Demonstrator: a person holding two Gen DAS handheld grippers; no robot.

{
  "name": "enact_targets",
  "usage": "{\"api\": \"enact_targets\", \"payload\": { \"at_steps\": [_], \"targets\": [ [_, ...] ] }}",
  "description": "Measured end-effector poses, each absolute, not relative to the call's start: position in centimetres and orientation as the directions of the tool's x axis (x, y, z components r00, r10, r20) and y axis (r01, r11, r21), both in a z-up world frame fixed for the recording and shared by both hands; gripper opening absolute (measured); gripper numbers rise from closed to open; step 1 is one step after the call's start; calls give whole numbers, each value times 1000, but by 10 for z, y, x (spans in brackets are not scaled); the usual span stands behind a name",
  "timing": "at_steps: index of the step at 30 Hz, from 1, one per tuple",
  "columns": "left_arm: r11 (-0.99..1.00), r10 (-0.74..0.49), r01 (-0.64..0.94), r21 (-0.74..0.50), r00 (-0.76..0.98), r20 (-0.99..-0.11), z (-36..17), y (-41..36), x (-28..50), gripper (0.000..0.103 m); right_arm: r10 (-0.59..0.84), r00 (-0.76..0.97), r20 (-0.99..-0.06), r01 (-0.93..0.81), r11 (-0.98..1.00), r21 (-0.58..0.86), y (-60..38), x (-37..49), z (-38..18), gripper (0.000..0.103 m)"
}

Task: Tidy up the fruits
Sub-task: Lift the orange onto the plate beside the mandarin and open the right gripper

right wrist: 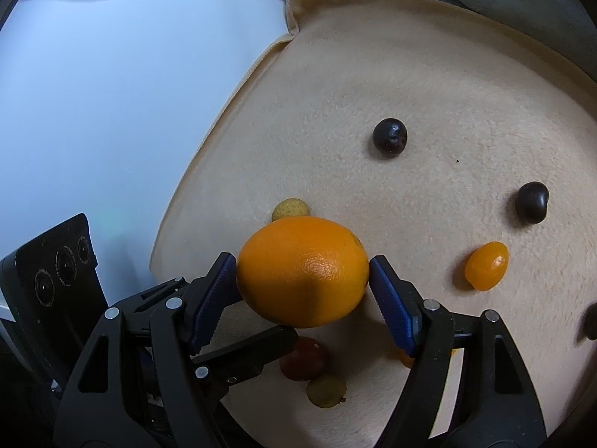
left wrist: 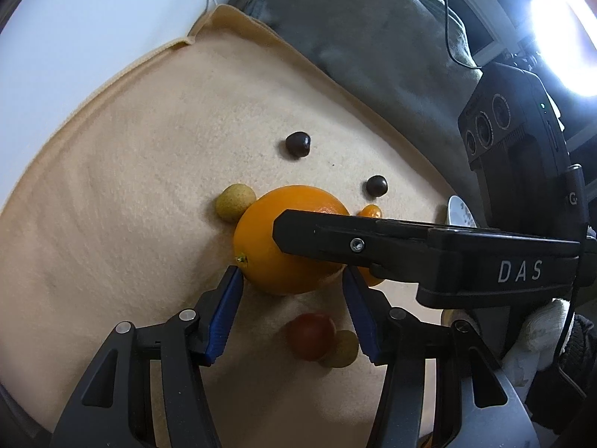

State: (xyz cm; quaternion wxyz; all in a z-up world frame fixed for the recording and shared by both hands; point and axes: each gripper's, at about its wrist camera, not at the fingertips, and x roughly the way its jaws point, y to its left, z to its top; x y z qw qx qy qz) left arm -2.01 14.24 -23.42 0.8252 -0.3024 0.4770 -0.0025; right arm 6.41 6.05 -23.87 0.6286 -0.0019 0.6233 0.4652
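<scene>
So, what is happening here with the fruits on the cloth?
A person works with two handheld grippers over a beige cloth. The right gripper has the orange between its blue pads, which seem to touch both sides. The left gripper has its fingertips at the orange's near edge; whether it grips is unclear. A kumquat and a dark fruit lie loose nearby.
</scene>
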Motion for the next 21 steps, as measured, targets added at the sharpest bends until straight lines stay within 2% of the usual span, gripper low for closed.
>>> {"api": "enact_targets", "payload": {
  "at_steps": [10,21],
  "targets": [
    [842,-291,-232,-486,564,-773,-214,121,-8,54,616,-148,-774,-578,581,573,27,72,-216,76],
    [857,-354,-117,-502,575,-738,-195,68,24,54,631,-30,-775,-513,656,554,-48,93,-193,76]
  ]
}}
